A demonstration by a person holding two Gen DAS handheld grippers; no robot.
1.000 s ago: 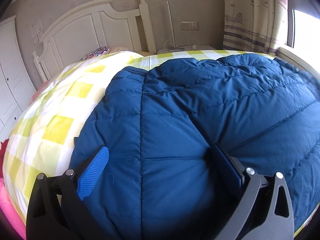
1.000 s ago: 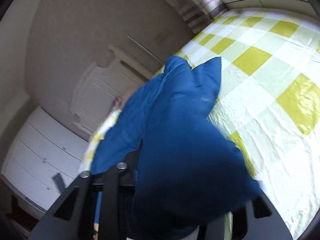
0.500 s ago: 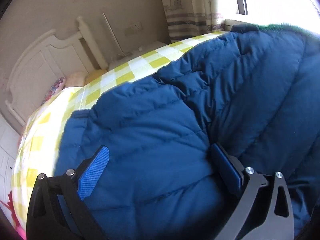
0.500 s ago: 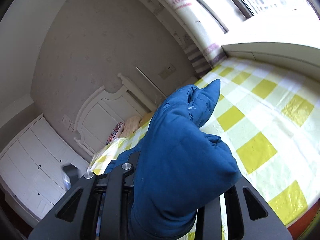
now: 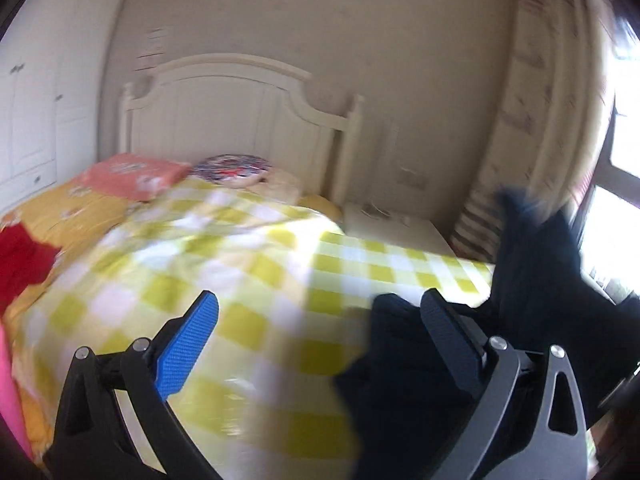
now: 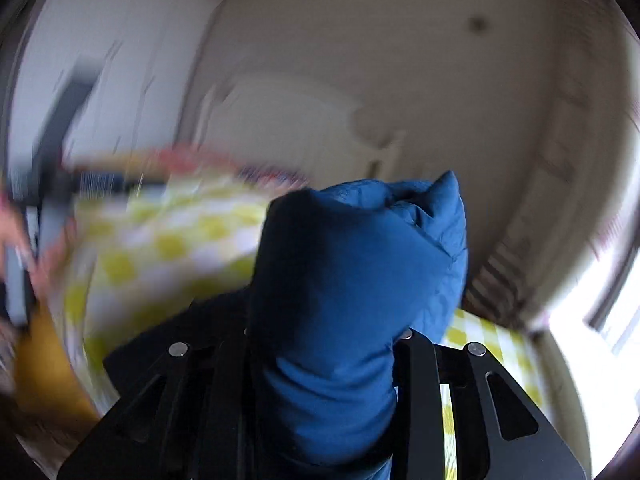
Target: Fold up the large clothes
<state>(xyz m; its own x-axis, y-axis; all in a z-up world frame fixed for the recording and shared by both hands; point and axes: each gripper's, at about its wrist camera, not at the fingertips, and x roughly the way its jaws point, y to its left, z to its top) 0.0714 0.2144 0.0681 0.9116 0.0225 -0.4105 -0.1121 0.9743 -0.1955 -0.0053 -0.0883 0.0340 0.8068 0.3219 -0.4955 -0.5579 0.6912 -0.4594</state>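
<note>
Jacket (image 6: 352, 312) clamped in right hand-held gripper (image 6: 320, 364); left hand-held gripper (image 5: 320, 332) wide apart, jacket beside it.

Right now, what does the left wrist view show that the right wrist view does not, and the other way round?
Only the left wrist view shows the left gripper, open with nothing between its fingers, plus the sharp white headboard, a pink pillow and a red cloth.

Only the right wrist view shows the right gripper shut on a bunched fold of the blue jacket.

Both show the yellow checked bedspread, the jacket and the striped curtain, all blurred by motion.
</note>
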